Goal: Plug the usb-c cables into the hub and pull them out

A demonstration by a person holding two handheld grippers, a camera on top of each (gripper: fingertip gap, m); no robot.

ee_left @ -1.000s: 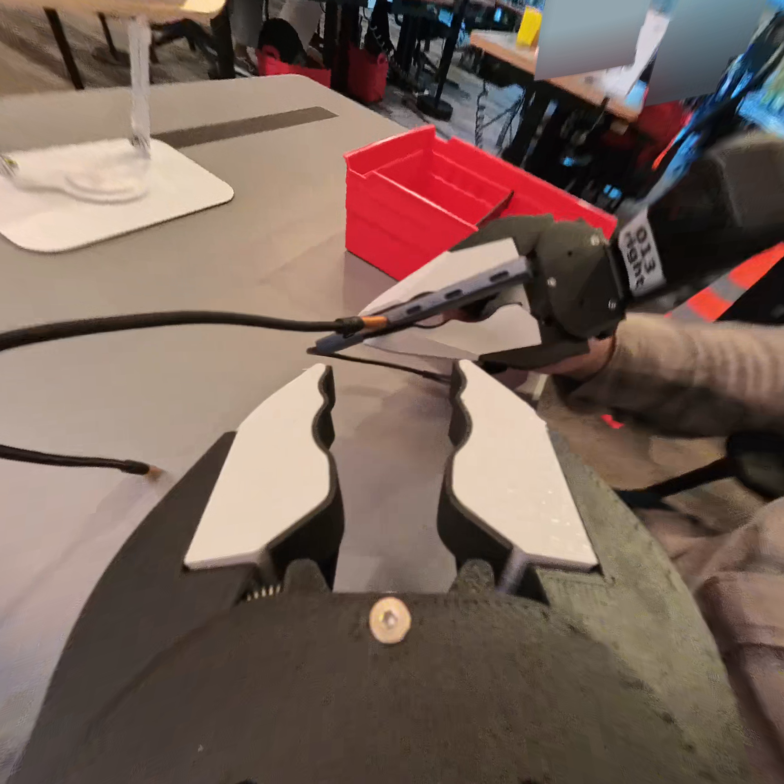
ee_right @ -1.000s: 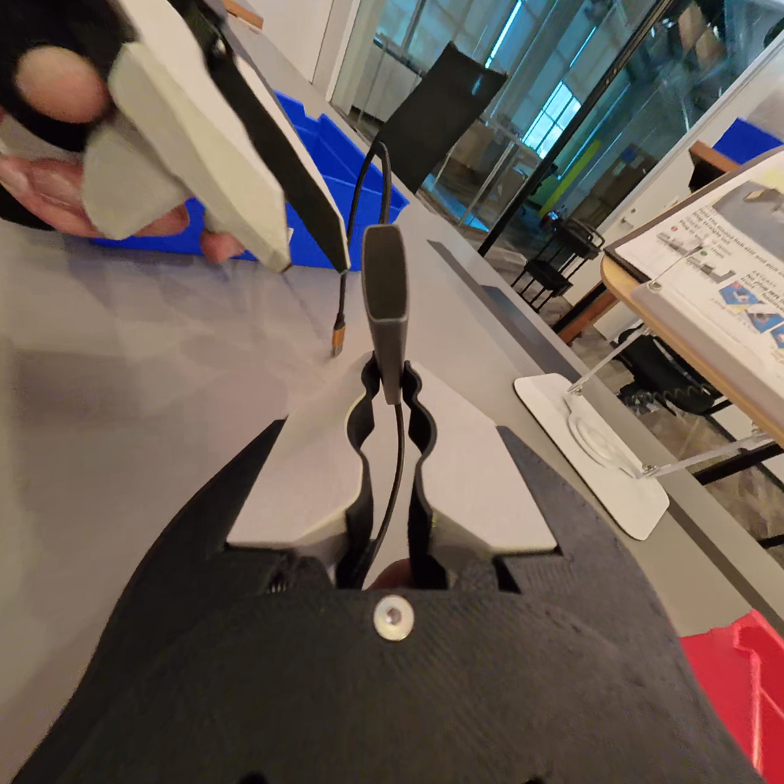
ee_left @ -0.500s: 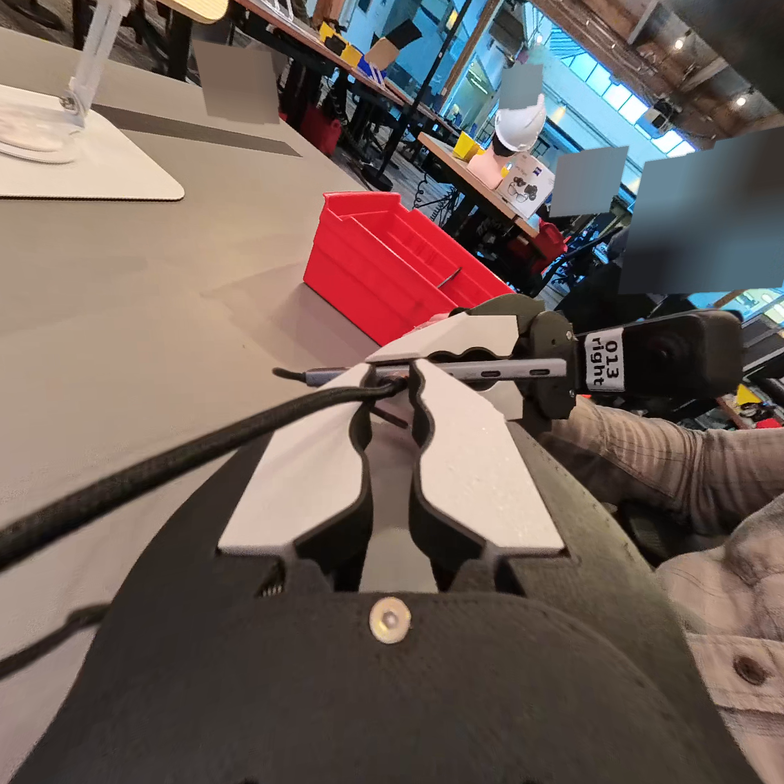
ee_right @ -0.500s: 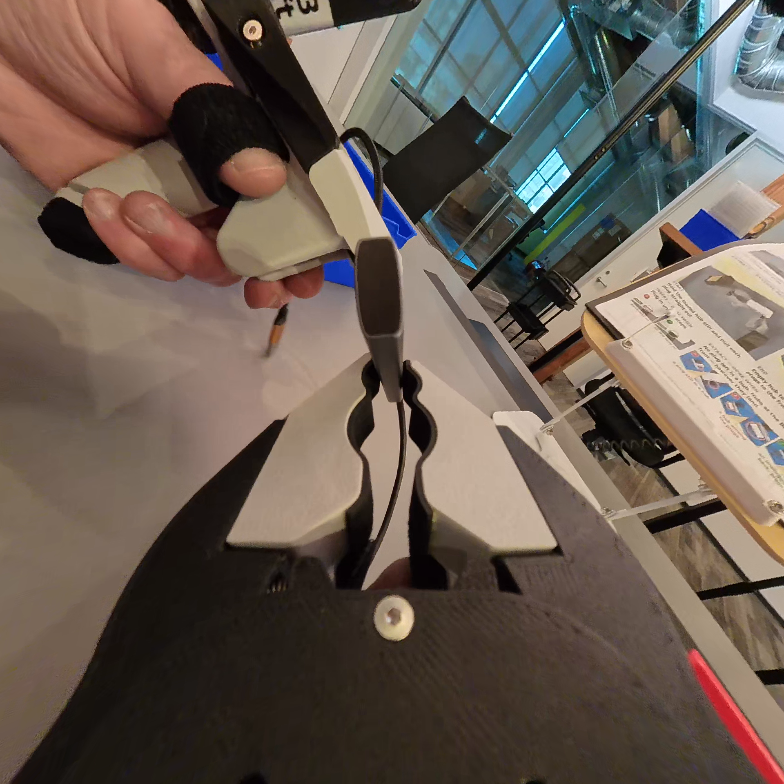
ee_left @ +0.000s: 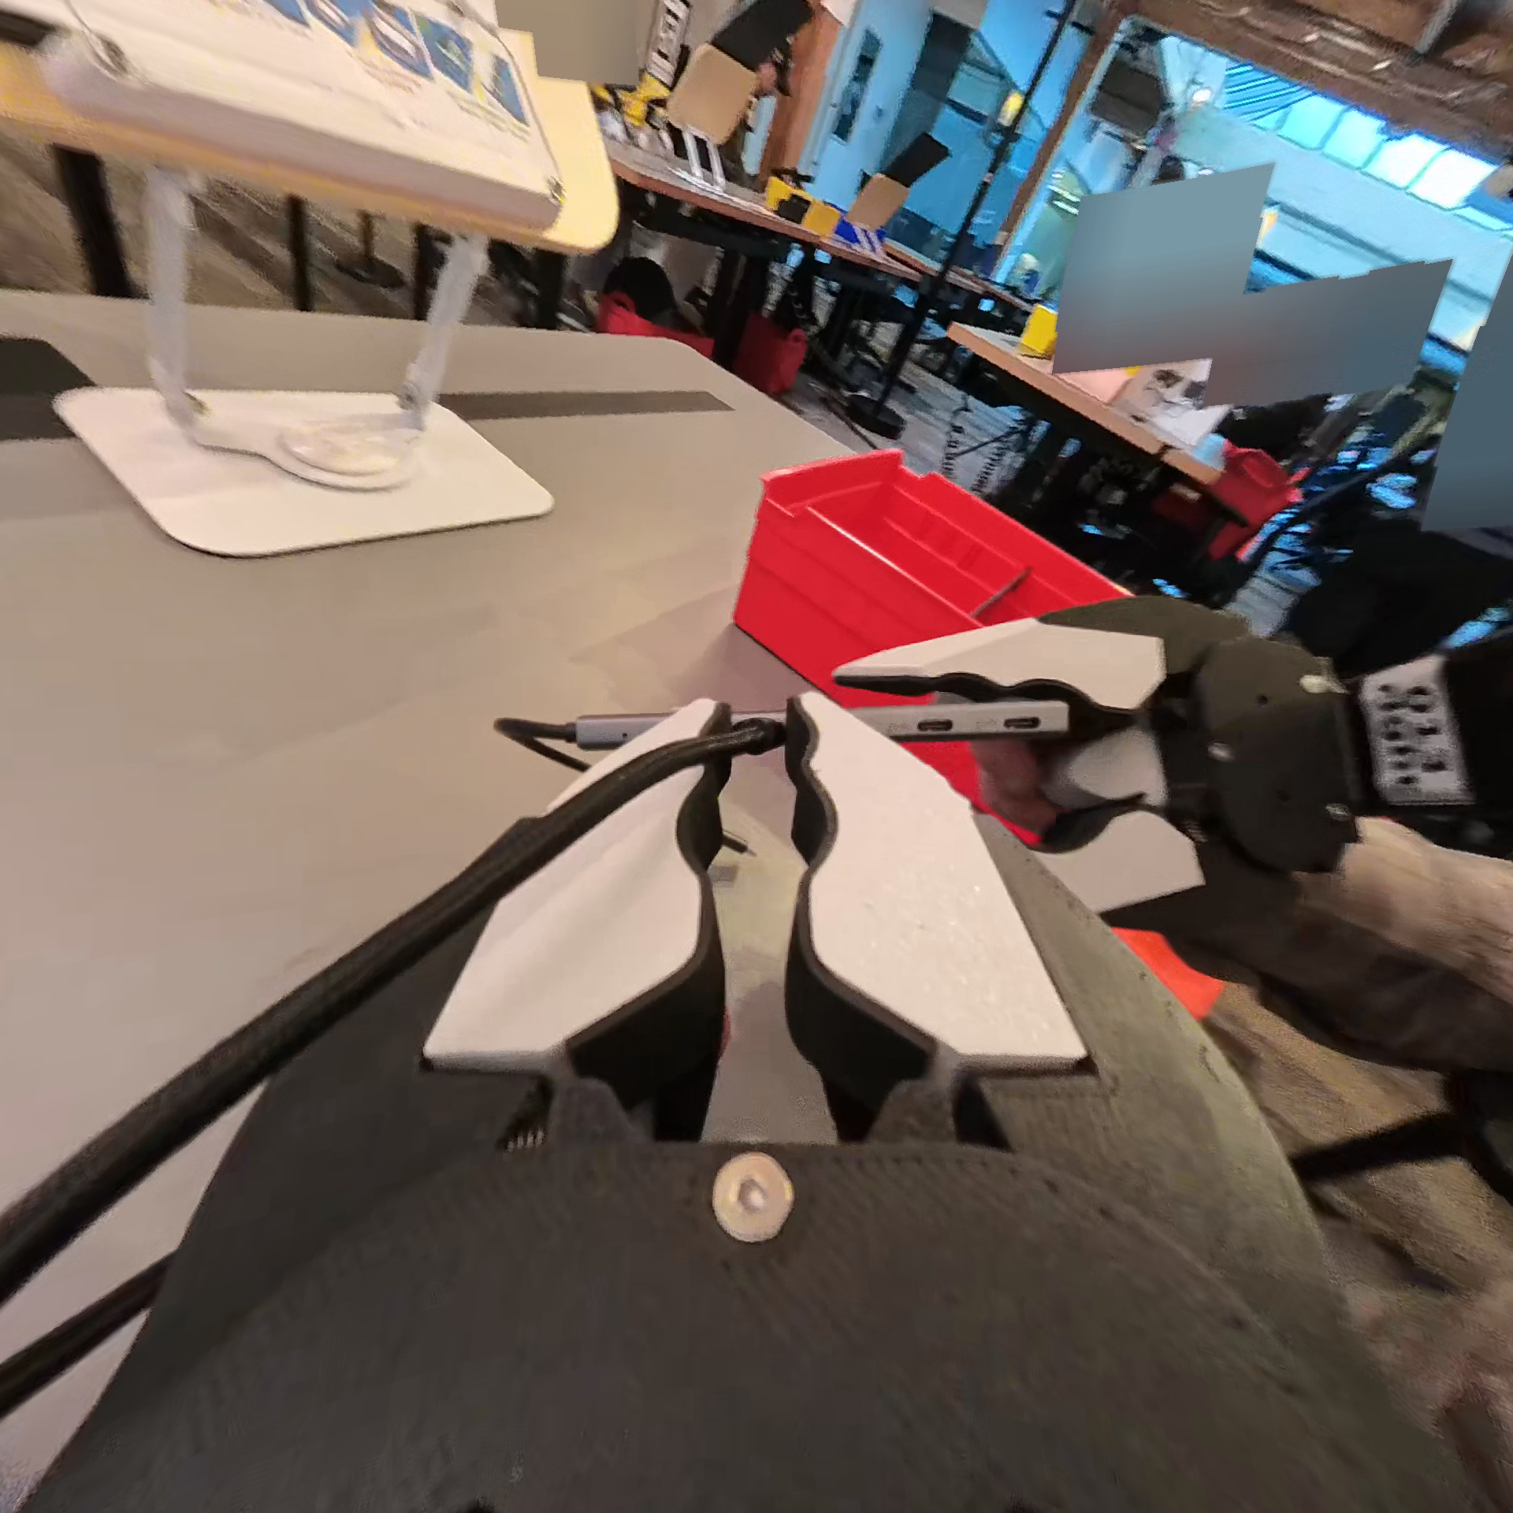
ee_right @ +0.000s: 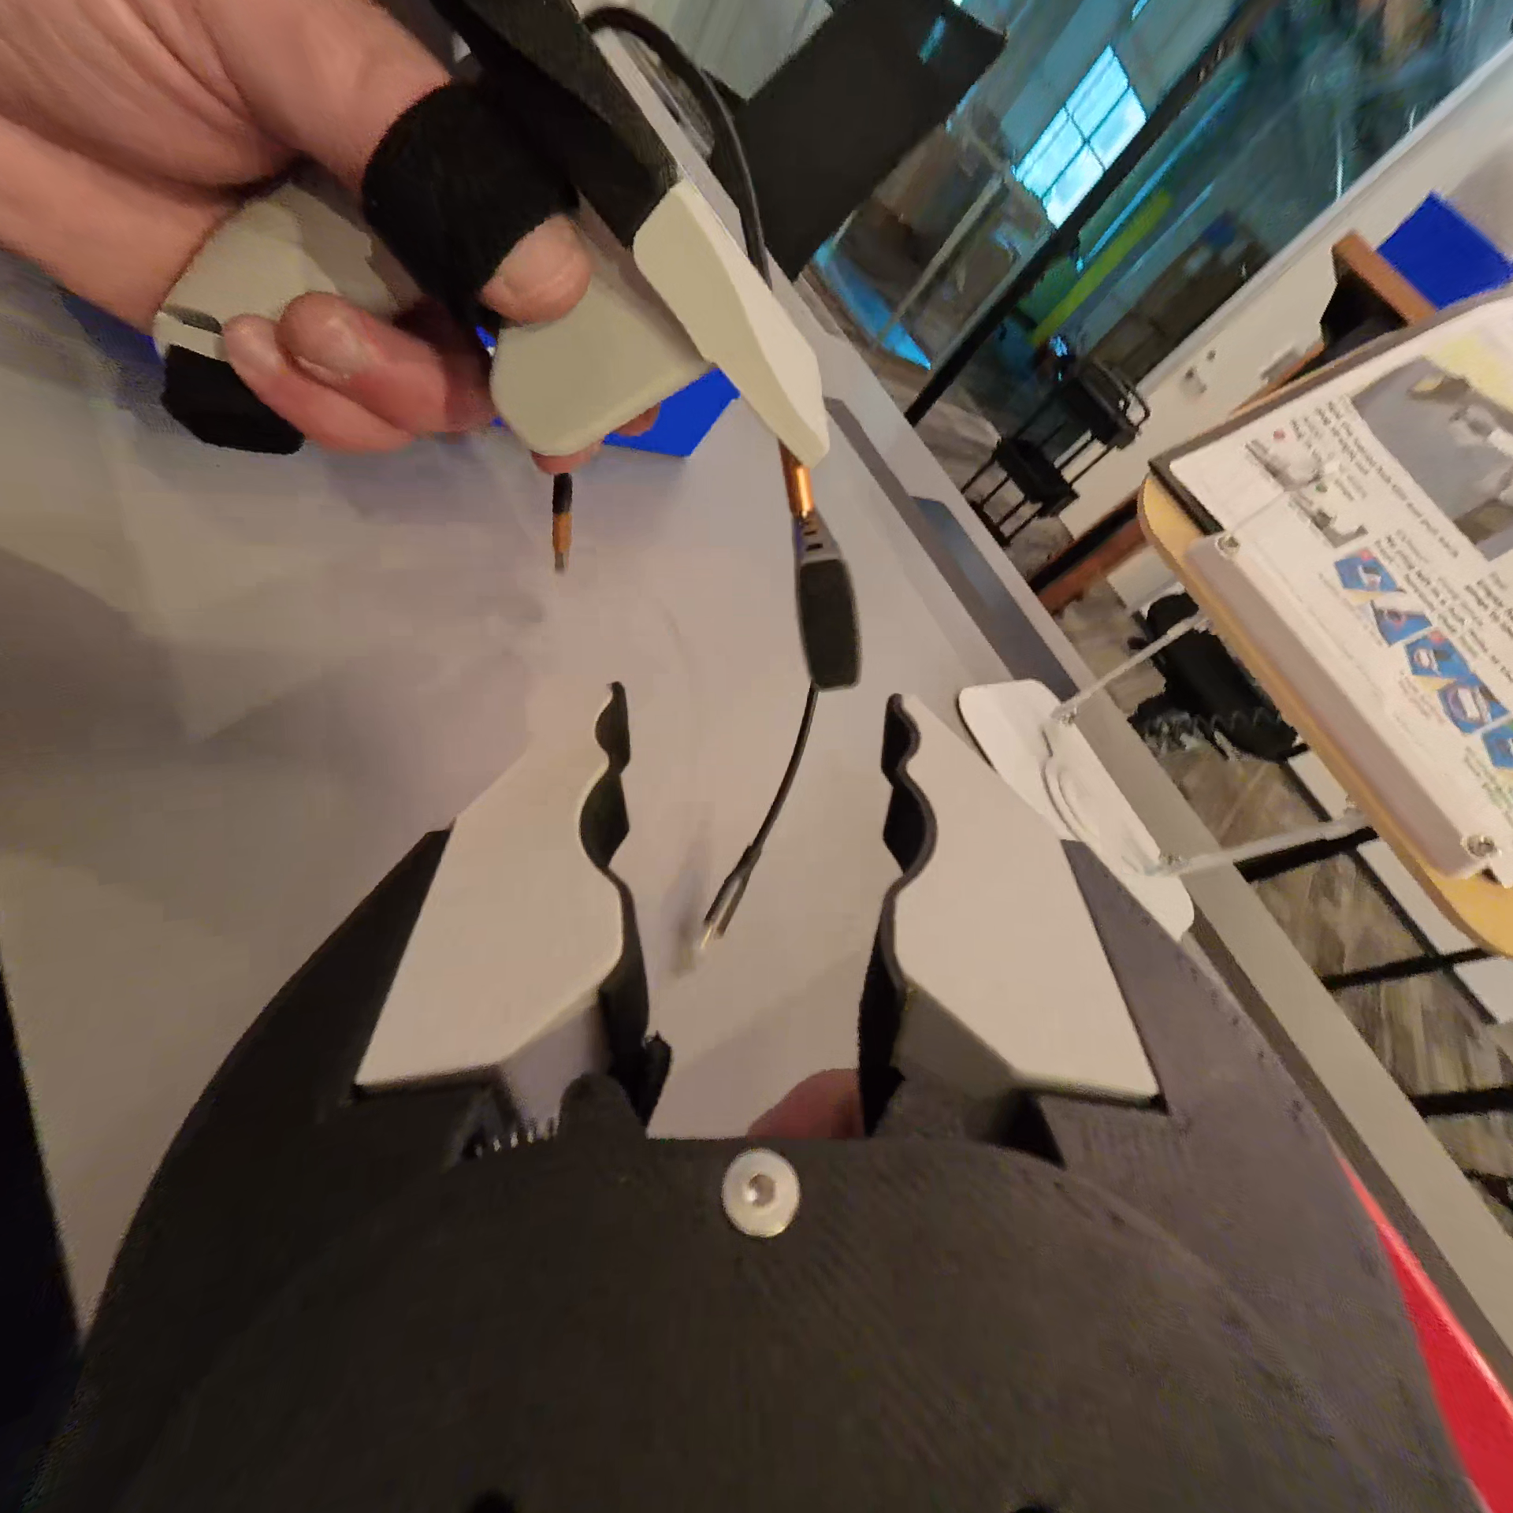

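Note:
My left gripper [ee_left: 753, 720] is shut on the plug end of a black braided usb-c cable [ee_left: 409, 925]. In the right wrist view one of its fingers [ee_right: 737, 327] shows, with the copper plug [ee_right: 796, 491] seated in the slim grey hub [ee_right: 828, 630]. The hub hangs from that plug, just ahead of my right gripper [ee_right: 755, 700], which is open and holds nothing. In the left wrist view the hub [ee_left: 966, 724] lies level between the right gripper's fingers [ee_left: 1023, 663]. The hub's own thin lead [ee_right: 778, 794] dangles loose. A second cable plug [ee_right: 562, 528] lies on the table.
A red bin [ee_left: 860, 565] stands on the grey table [ee_left: 246, 737], behind the hub. A document stand with a white base [ee_left: 311, 483] is at the back left. A blue bin [ee_right: 671, 409] sits behind the hand [ee_right: 246, 164]. A sleeved arm [ee_left: 1351, 941] is on the right. Spacing between my two grippers at the tips: around 6 cm.
My left gripper closed on the plugged cable. My right gripper has opened and let go of the hub, which now hangs from the plug held in the left gripper.

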